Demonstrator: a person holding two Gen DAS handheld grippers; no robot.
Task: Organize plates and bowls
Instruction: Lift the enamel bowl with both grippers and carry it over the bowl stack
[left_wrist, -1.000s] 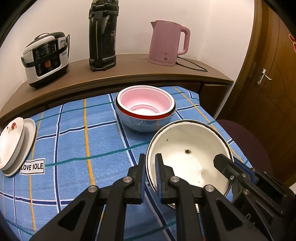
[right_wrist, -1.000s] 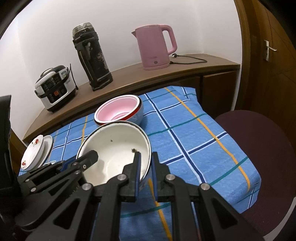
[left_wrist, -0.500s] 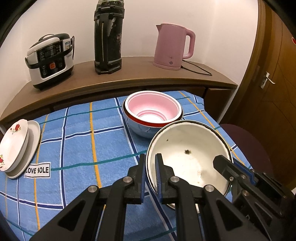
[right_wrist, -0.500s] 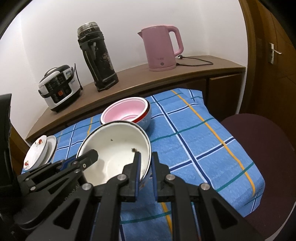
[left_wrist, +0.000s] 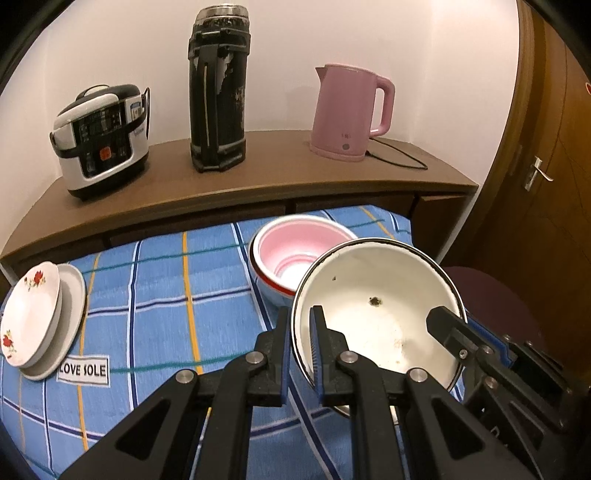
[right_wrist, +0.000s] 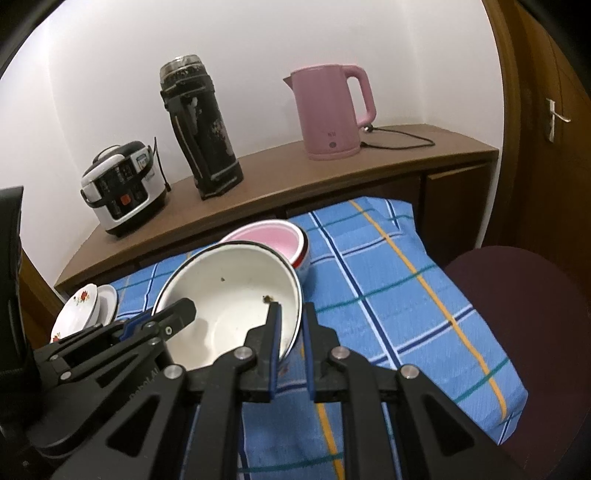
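A large white enamel bowl (left_wrist: 373, 291) with a dark rim is held above the blue checked tablecloth (left_wrist: 155, 295). My left gripper (left_wrist: 299, 317) is shut on its left rim. My right gripper (right_wrist: 291, 317) is shut on its right rim; the bowl (right_wrist: 229, 291) tilts slightly. Behind it stands a pink-lined bowl (left_wrist: 295, 247) with a red rim, also in the right wrist view (right_wrist: 269, 236). Two stacked plates (left_wrist: 40, 317), the top one with red flowers, lie at the left edge and show in the right wrist view (right_wrist: 83, 306).
A wooden shelf (left_wrist: 258, 177) behind the table carries a rice cooker (left_wrist: 101, 136), a black thermos (left_wrist: 218, 92) and a pink kettle (left_wrist: 349, 110) with its cord. A dark red chair seat (right_wrist: 517, 295) stands right of the table. A wooden door (left_wrist: 546, 177) is at far right.
Both grippers have lifted the white bowl up and toward the pink bowl; it now overlaps the pink bowl's near rim in view. The shelf items appear lower and larger.
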